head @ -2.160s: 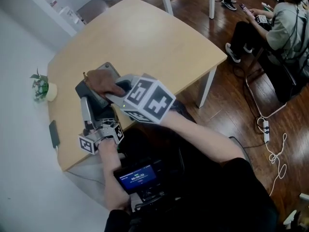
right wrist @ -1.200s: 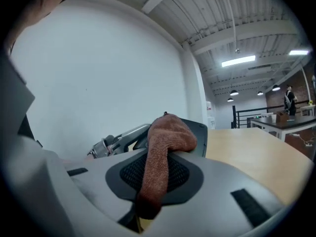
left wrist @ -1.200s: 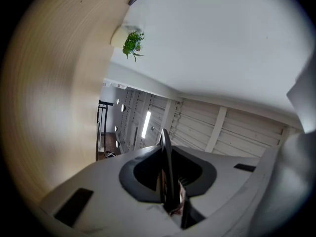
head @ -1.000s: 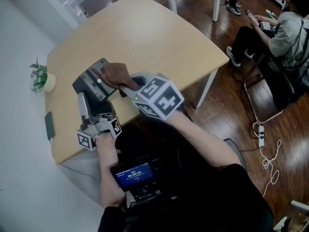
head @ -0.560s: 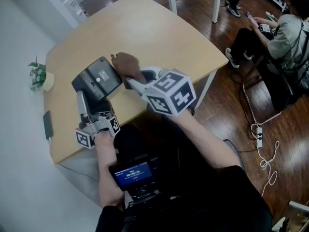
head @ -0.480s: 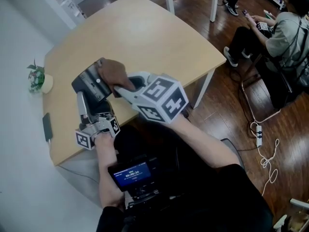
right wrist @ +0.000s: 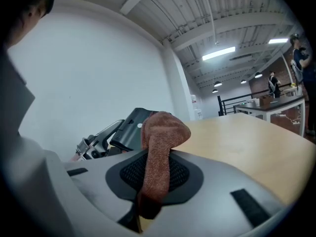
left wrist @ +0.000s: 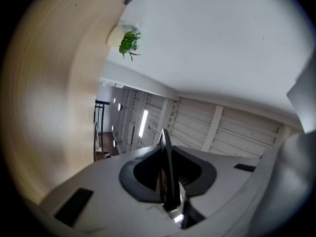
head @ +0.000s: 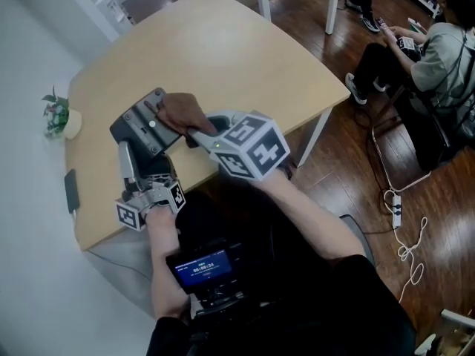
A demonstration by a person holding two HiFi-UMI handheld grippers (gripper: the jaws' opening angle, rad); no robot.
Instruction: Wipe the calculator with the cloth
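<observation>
My left claw [head: 133, 154] is clamped down to a sliver on the near edge of the calculator [head: 141, 127]. The jaws are almost together with that thin dark edge pinched between them, and the hold props the thing up off the table [head: 223, 58] at a slant. That's the point of it: tipped up toward me and pinned at one edge, the calculator shows its broad face to the other side and can't skate away under a push.

Over on the right, my right claw [head: 194, 130] is closed on the brown cloth [head: 180, 112]. The fabric is pinched between the jaws and bunched into a rounded wad beyond the tips. I want that wad leading, soft stuff first, so no hard jaw meets the casing.

Right now the wad sits on the calculator's upper right part, up by the far corner, pressed against it as far as I can judge. The wiping looks under way, and I reckon the stretch of face nearer my left claw is where the cloth goes next.
</observation>
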